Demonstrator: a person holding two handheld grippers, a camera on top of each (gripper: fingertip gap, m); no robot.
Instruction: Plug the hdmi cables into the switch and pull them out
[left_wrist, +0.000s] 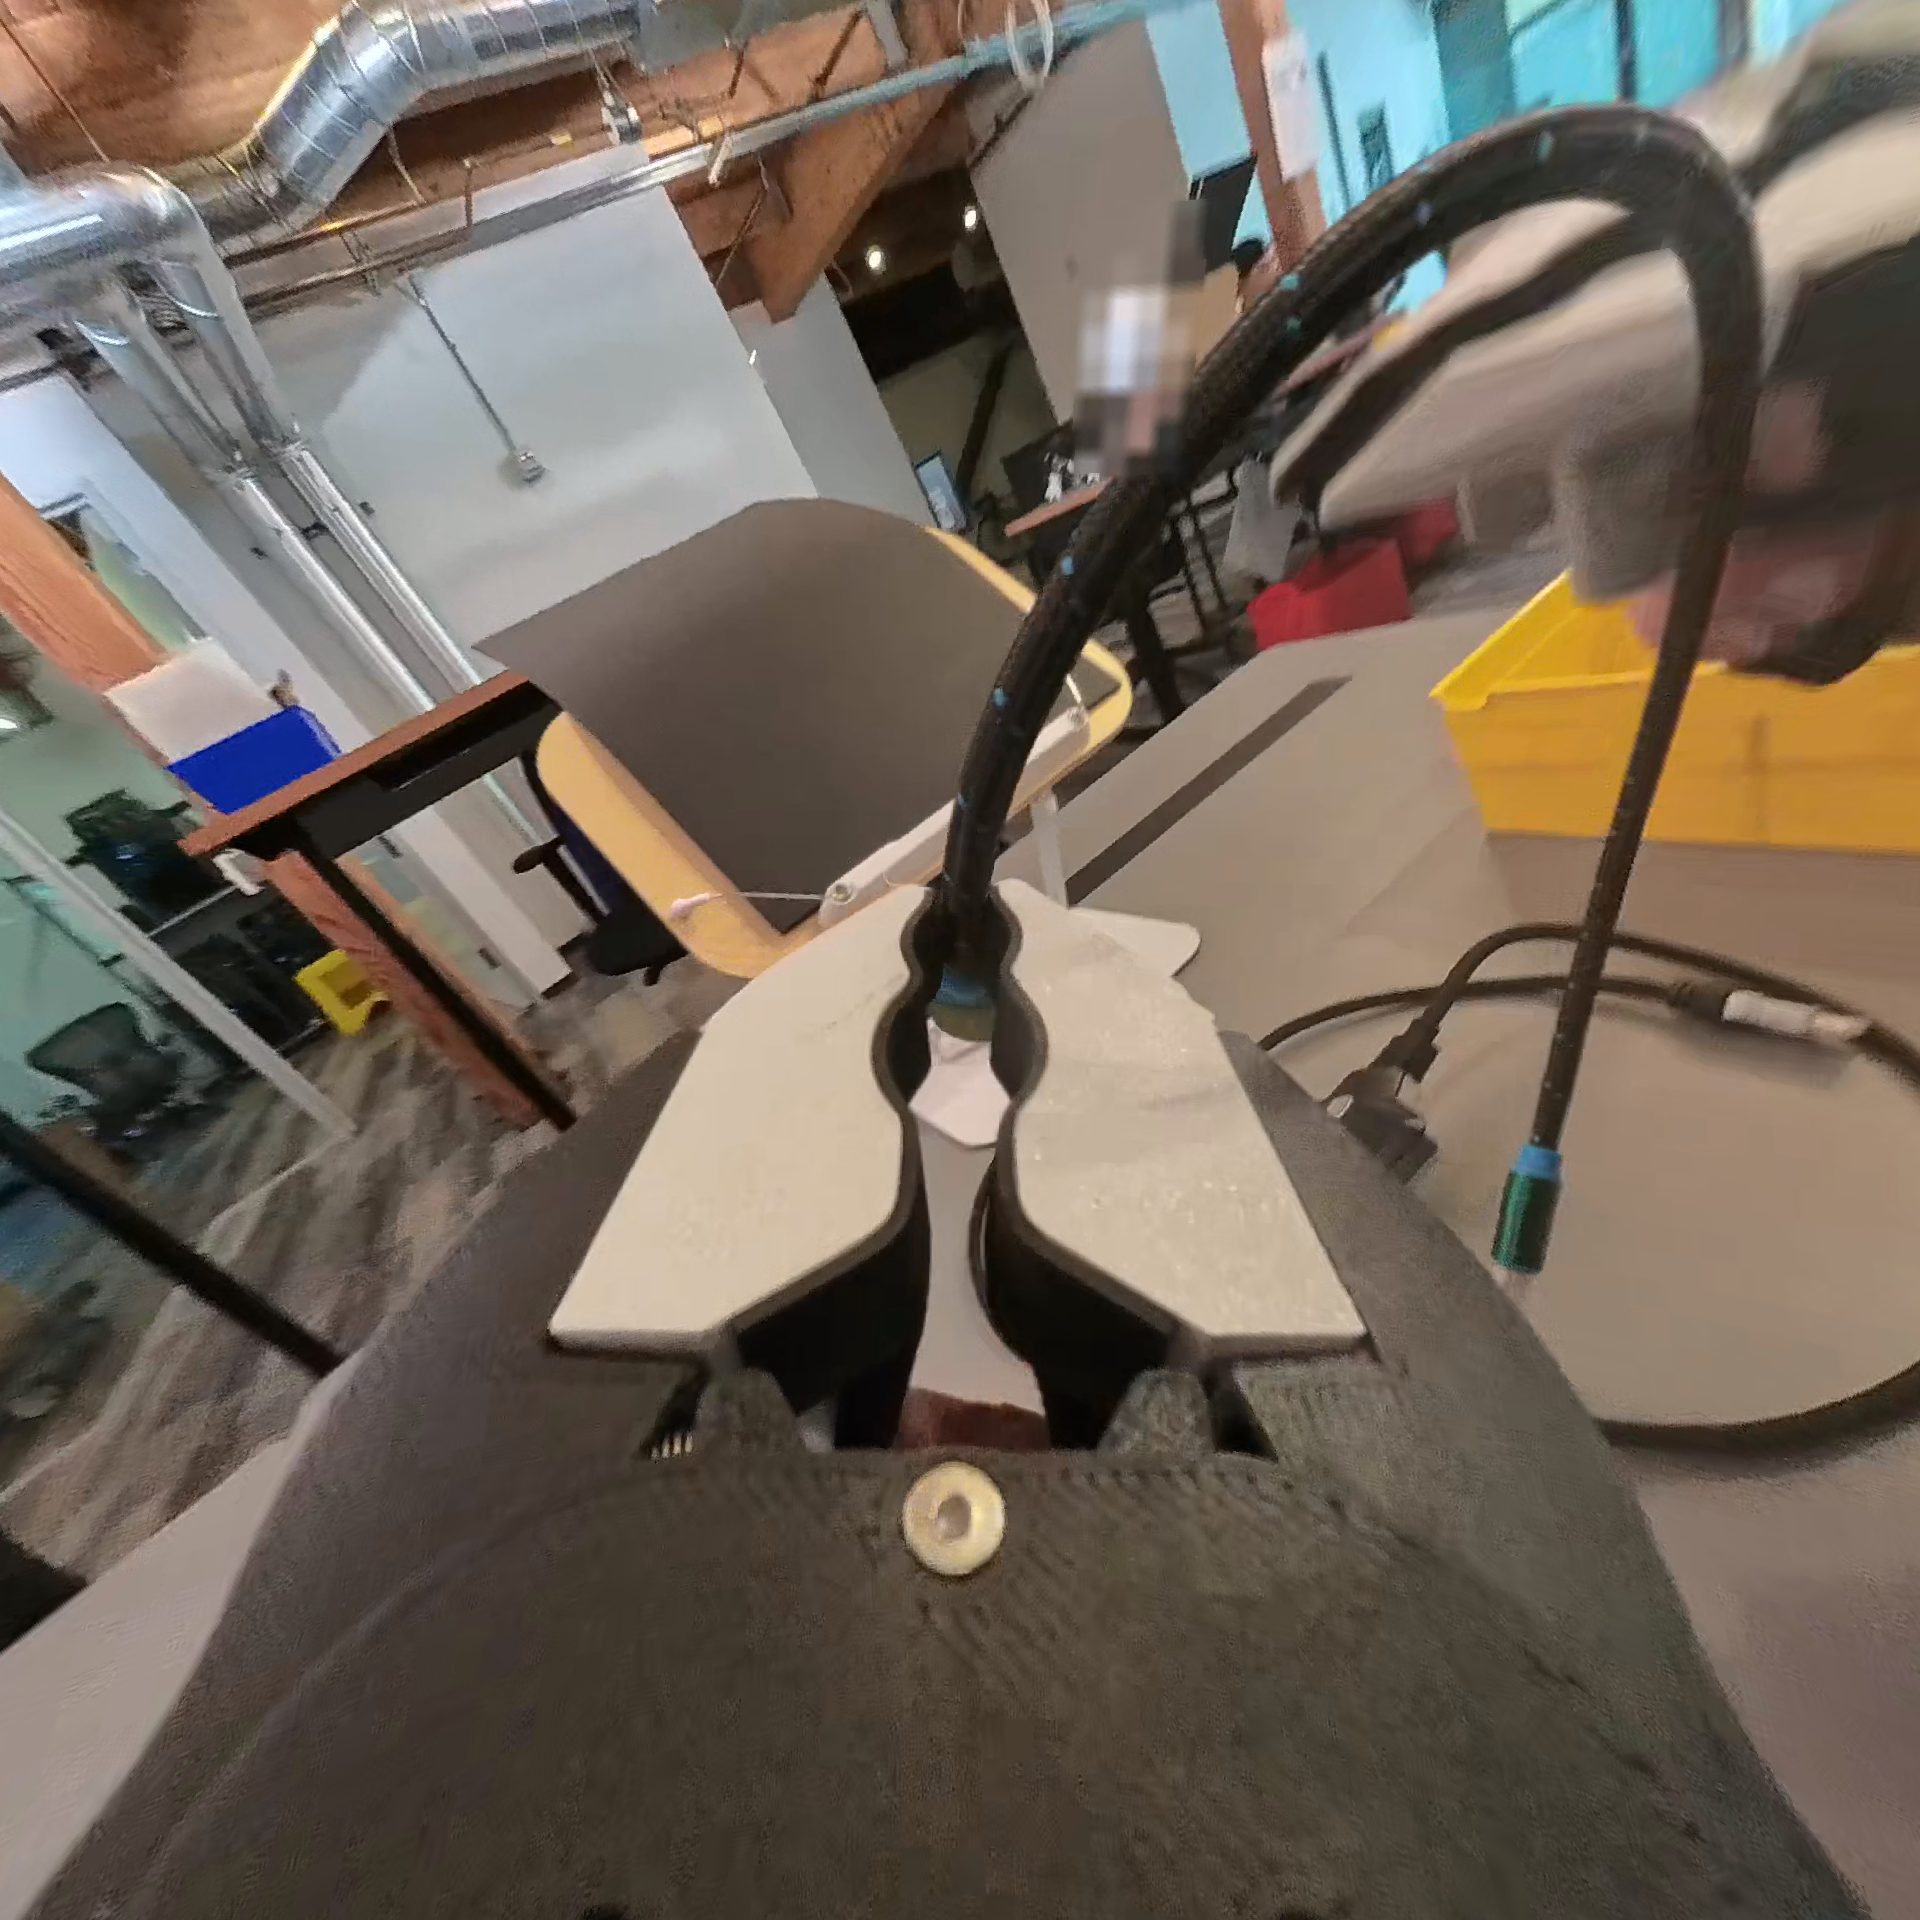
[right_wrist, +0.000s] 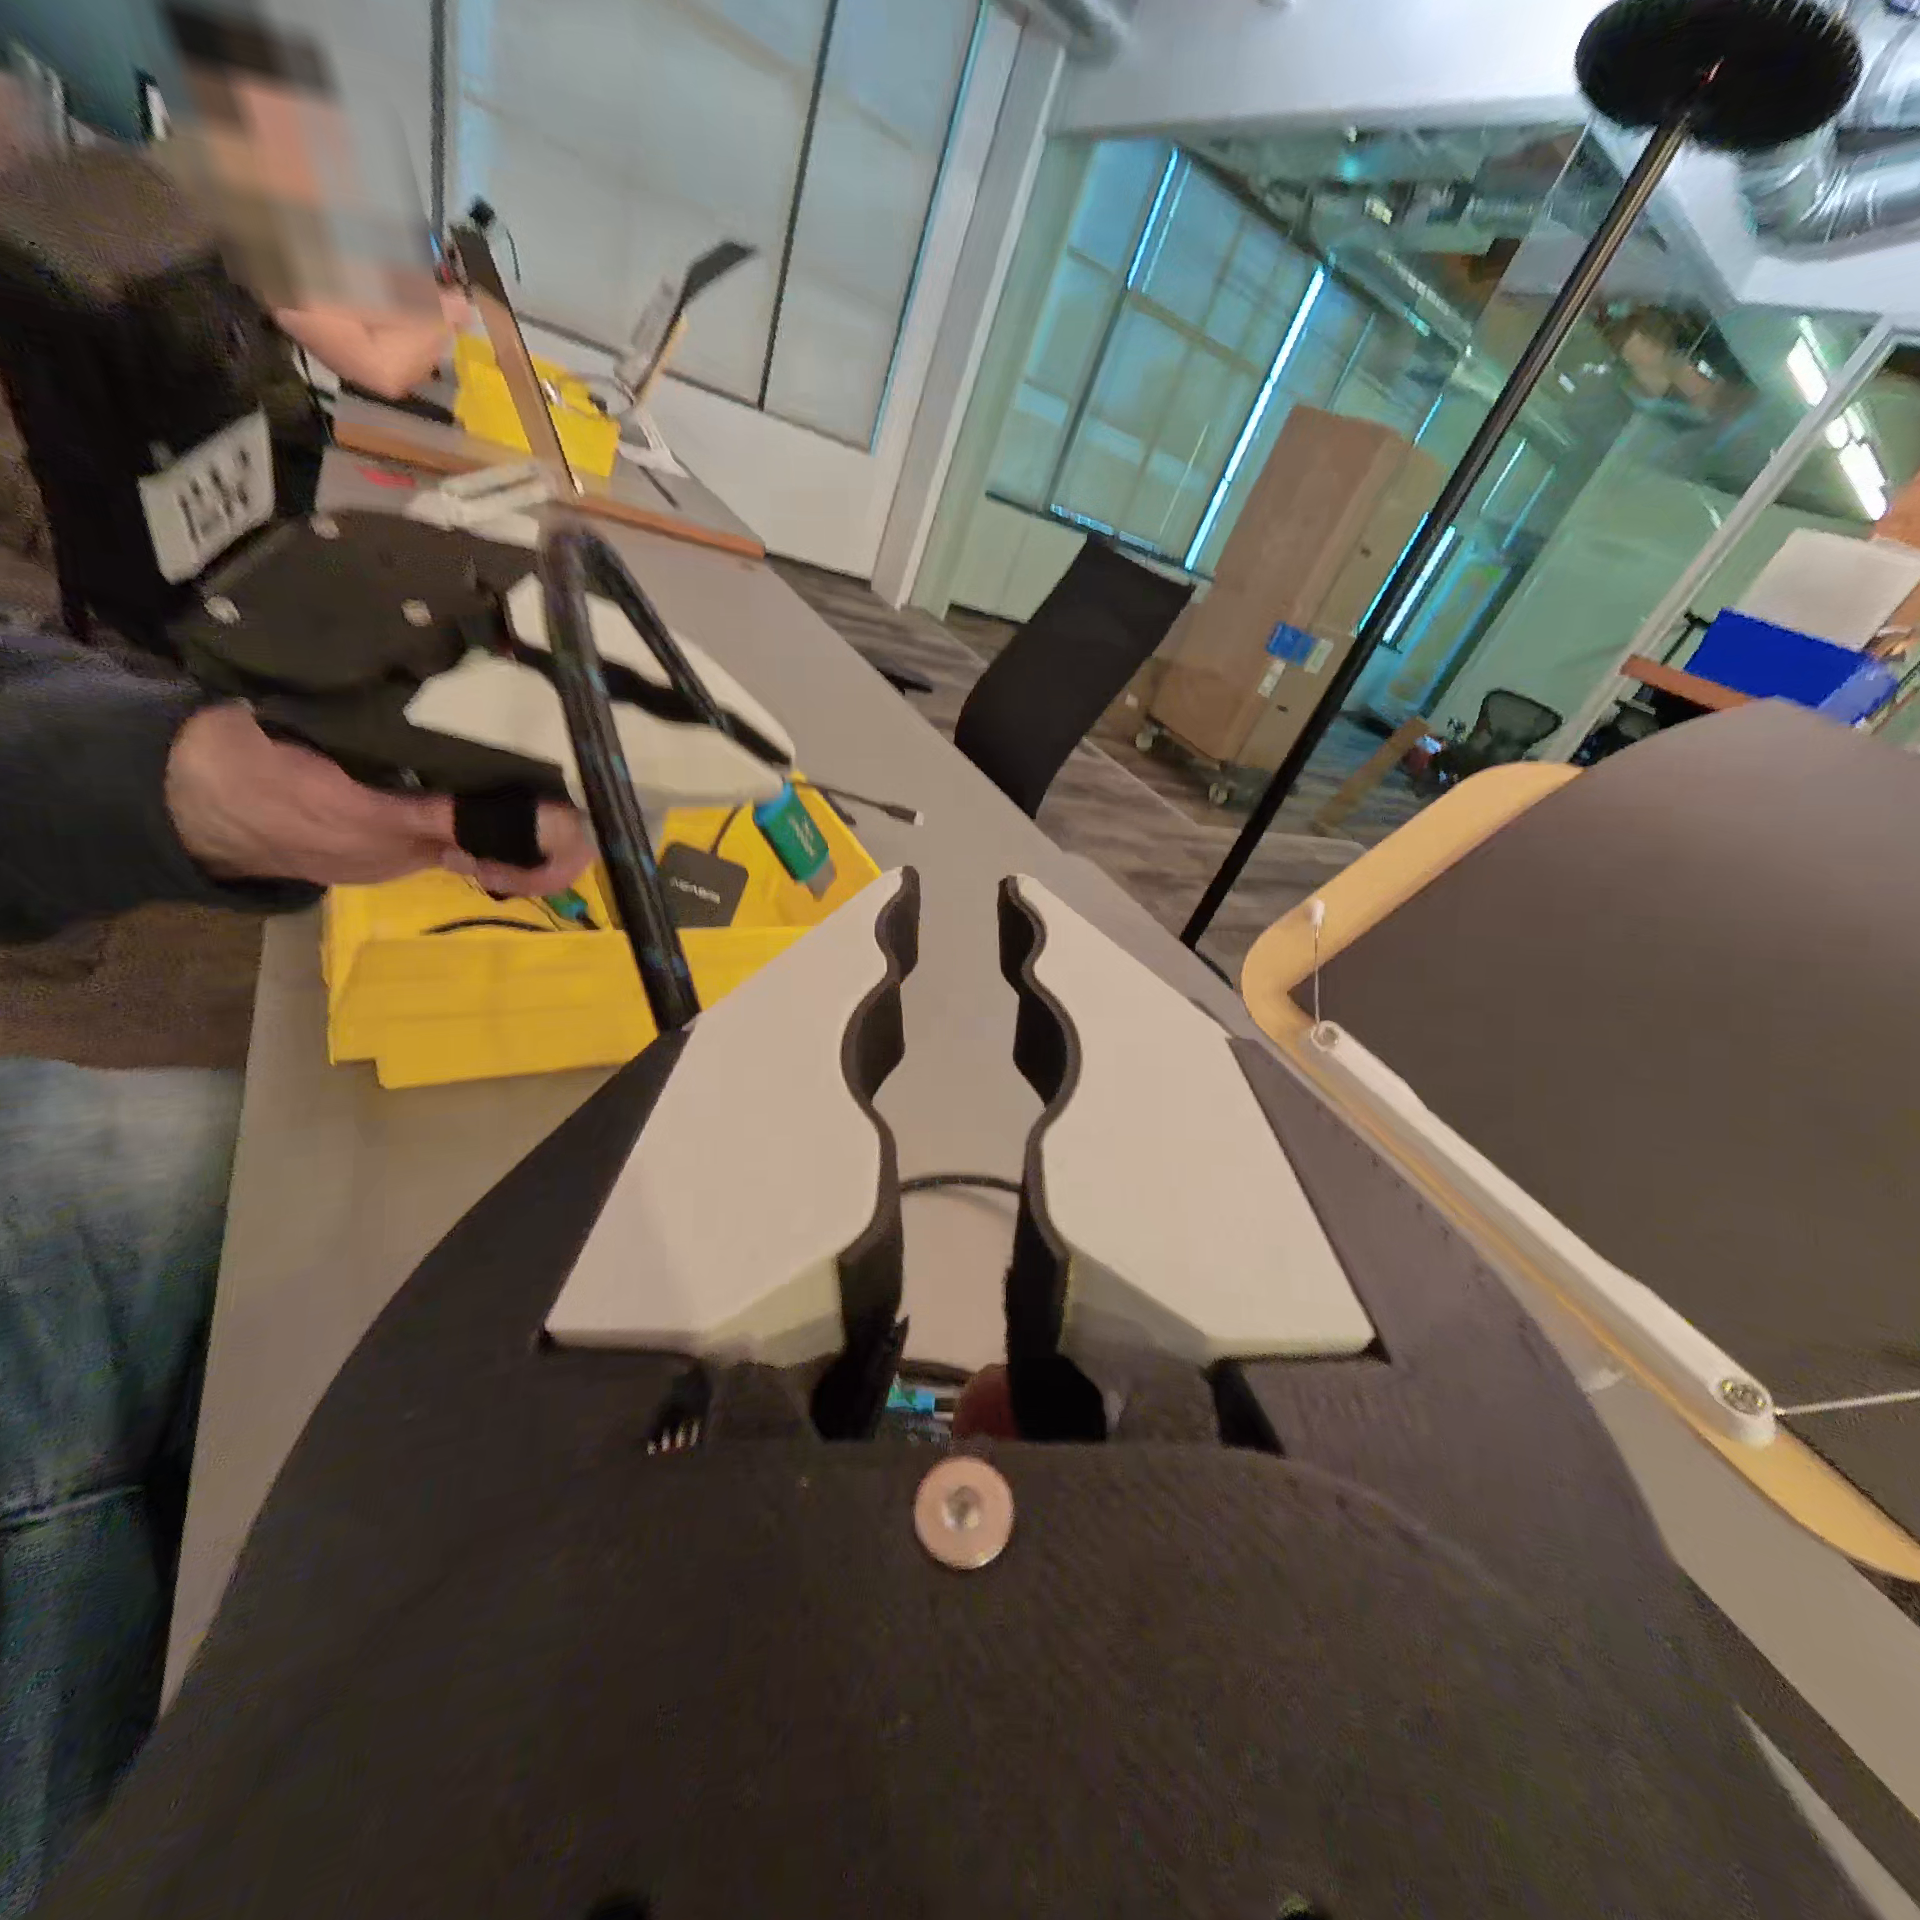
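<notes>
My left gripper (left_wrist: 961, 971) is shut on a black braided HDMI cable (left_wrist: 1049, 644) just behind its teal plug (left_wrist: 961, 992). The cable arches up to the right, and its other teal plug (left_wrist: 1522, 1210) hangs free above the grey table (left_wrist: 1714, 1299). In the right wrist view the left gripper (right_wrist: 727, 774) is held by a hand and grips the teal plug (right_wrist: 795, 836) over a yellow bin (right_wrist: 488, 997). A black switch box (right_wrist: 701, 883) lies in that bin. My right gripper (right_wrist: 956, 914) is open and empty. The cable (right_wrist: 613, 779) runs down past its left side.
A small black box (left_wrist: 1382, 1122) with a looped black cable (left_wrist: 1766, 1423) lies on the table. The yellow bin (left_wrist: 1662, 748) stands at the back right. A chair (left_wrist: 790, 675) and a black pole (right_wrist: 1455, 499) stand beyond the table edge. A person (right_wrist: 104, 436) stands at the left. Spacing between my two grippers at the tips: around 10 cm.
</notes>
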